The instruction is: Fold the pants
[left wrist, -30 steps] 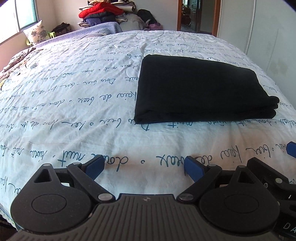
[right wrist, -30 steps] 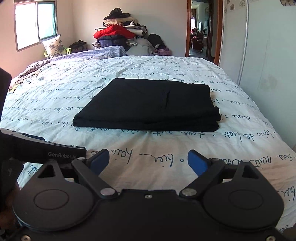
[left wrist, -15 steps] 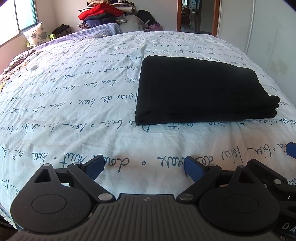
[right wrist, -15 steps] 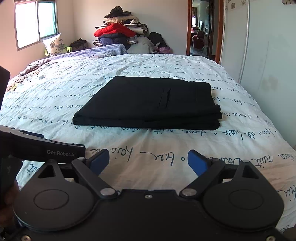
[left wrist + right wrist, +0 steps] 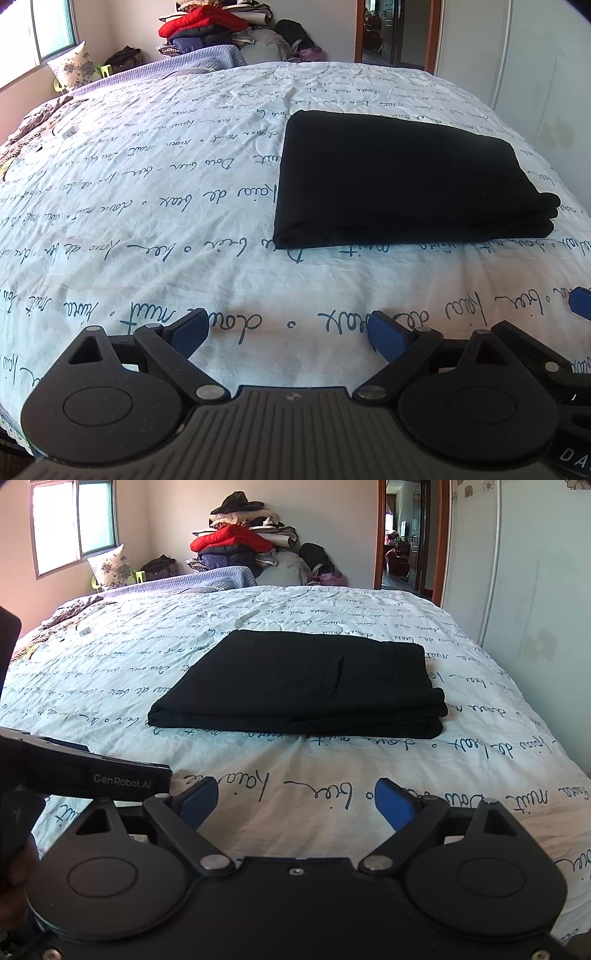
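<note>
Black pants (image 5: 402, 181) (image 5: 306, 686) lie folded into a flat rectangle on the bed, a back pocket slit facing up. The left gripper (image 5: 288, 328) hovers over the sheet short of the pants' near edge, open, nothing between its blue pads. The right gripper (image 5: 295, 801) is likewise open and empty, held back from the folded stack. In the right wrist view the black body of the left gripper (image 5: 92, 771) juts in from the left edge. In the left wrist view a blue fingertip (image 5: 580, 302) of the right gripper shows at the right edge.
The bed (image 5: 147, 229) has a white sheet with blue script. A pile of clothes (image 5: 240, 546) and bags stands at the far wall, a floral pillow (image 5: 110, 568) under the window. A white wardrobe (image 5: 517, 572) runs along the right side, an open doorway (image 5: 402, 535) behind.
</note>
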### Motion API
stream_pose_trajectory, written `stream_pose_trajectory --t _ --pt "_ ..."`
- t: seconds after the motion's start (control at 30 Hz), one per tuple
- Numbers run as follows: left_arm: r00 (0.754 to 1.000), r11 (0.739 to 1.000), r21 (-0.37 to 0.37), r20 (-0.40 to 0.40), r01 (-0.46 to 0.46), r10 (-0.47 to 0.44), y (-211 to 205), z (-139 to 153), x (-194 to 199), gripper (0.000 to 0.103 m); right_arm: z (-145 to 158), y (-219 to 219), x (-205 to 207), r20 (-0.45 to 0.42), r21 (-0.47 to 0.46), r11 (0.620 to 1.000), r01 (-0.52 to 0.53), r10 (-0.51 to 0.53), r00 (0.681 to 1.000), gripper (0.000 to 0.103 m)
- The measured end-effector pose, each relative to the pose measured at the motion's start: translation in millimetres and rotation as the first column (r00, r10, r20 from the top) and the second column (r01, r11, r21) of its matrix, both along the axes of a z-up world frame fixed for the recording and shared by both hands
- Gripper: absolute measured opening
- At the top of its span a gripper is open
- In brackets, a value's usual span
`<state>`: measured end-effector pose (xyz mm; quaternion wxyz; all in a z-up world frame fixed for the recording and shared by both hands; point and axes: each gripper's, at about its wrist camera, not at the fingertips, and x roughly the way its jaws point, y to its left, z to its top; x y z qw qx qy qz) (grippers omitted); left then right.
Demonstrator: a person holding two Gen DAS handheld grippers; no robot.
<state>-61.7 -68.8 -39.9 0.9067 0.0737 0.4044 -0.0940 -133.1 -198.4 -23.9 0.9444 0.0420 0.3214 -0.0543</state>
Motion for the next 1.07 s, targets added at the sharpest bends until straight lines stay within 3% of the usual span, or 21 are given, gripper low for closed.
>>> stream_pose_trajectory --t 0.8,1.07 --pt "1.000 1.000 -0.007 0.015 -0.012 0.012 4.6 2.1 1.3 0.094 0.1 1.6 1.1 -0.003 -0.002 1.000 -0.005 0.005 1.000 0.092" --pt "0.986 0.990 -0.071 0.105 -0.123 0.130 34.9 23.8 8.5 0.095 5.5 5.5 6.8 0.019 -0.010 0.999 -0.043 0.043 0.999 0.092"
